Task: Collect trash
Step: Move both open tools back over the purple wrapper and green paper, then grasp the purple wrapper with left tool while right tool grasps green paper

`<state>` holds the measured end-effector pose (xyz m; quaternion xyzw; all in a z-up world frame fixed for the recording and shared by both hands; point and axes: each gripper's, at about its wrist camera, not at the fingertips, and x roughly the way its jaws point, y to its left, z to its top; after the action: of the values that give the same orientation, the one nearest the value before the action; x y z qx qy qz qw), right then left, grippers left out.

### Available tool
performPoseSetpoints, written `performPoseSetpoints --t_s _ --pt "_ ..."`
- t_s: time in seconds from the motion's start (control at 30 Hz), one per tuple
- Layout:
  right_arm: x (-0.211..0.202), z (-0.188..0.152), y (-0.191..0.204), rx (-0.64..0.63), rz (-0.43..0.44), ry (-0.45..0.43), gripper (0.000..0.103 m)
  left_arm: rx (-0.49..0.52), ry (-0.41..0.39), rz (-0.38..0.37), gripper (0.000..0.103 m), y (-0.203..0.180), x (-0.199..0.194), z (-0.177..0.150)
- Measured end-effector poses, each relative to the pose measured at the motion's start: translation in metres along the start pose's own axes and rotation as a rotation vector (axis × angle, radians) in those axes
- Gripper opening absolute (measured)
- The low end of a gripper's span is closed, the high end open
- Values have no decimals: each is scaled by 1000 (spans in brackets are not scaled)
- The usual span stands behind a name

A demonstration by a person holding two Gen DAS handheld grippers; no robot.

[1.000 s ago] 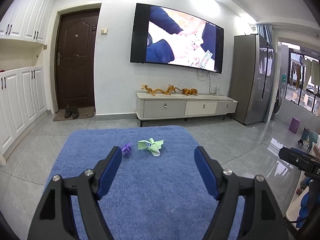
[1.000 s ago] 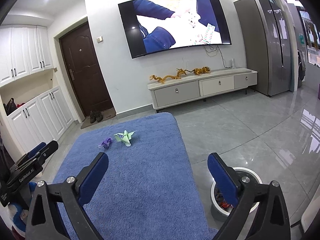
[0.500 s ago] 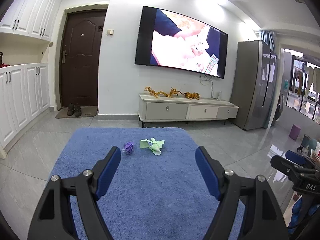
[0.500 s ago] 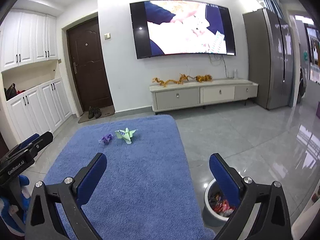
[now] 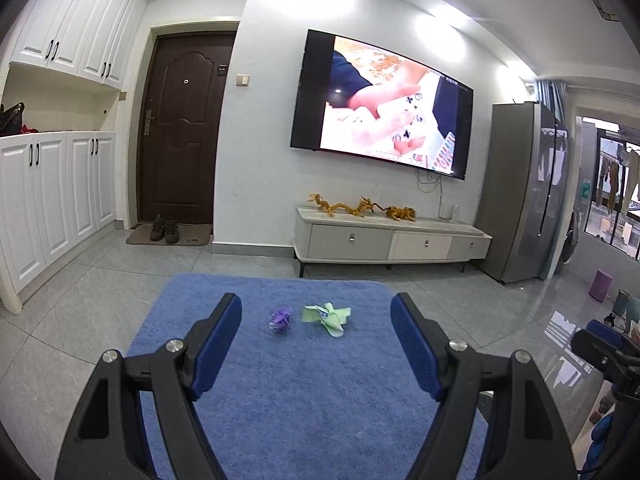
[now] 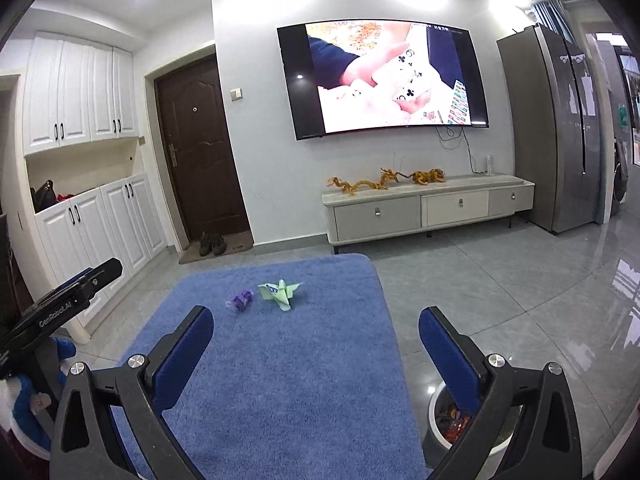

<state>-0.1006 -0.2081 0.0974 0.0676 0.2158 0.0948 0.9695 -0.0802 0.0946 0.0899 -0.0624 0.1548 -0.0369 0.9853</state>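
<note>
Left wrist view: my left gripper (image 5: 316,316) has its blue-padded jaws spread wide, nothing between the pads, hanging above the blue shaggy rug (image 5: 304,400). Ahead, at about twelve o'clock between my fingertips, a small crumpled purple wrapper (image 5: 279,319) lies on the rug, and just beside it at one o'clock sits a pale green crumpled paper scrap with a blue-and-white label (image 5: 328,317). The two pieces are close together but apart, and neither touches my pads. At four o'clock the black body of my other tool pokes into the picture.

From the right wrist, my right gripper (image 6: 316,326) likewise stands wide apart and empty over the same rug (image 6: 280,380). The purple wrapper (image 6: 240,300) lies at eleven o'clock and the green scrap (image 6: 279,293) just right of it, both beyond my fingertips. At five o'clock, partly behind my right finger, a round white waste bin (image 6: 444,420) stands on the grey tiled floor (image 6: 500,280) just beside the rug's edge, with colourful litter inside.
</note>
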Motion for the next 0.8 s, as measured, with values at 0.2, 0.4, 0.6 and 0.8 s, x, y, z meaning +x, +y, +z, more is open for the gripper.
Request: performPoseSetpoints --t_s 0.2,0.4,0.6,0.8 --pt "10 7 0 0 17 -7 103 17 13 24 76 13 11 23" --pt "24 19 -1 -10 53 14 103 23 -14 66 76 24 22 58" --pt "36 37 1 -21 72 19 103 57 -58 140 76 34 33 95" --pt "58 53 6 -41 96 32 103 46 -71 225 76 61 55 124"
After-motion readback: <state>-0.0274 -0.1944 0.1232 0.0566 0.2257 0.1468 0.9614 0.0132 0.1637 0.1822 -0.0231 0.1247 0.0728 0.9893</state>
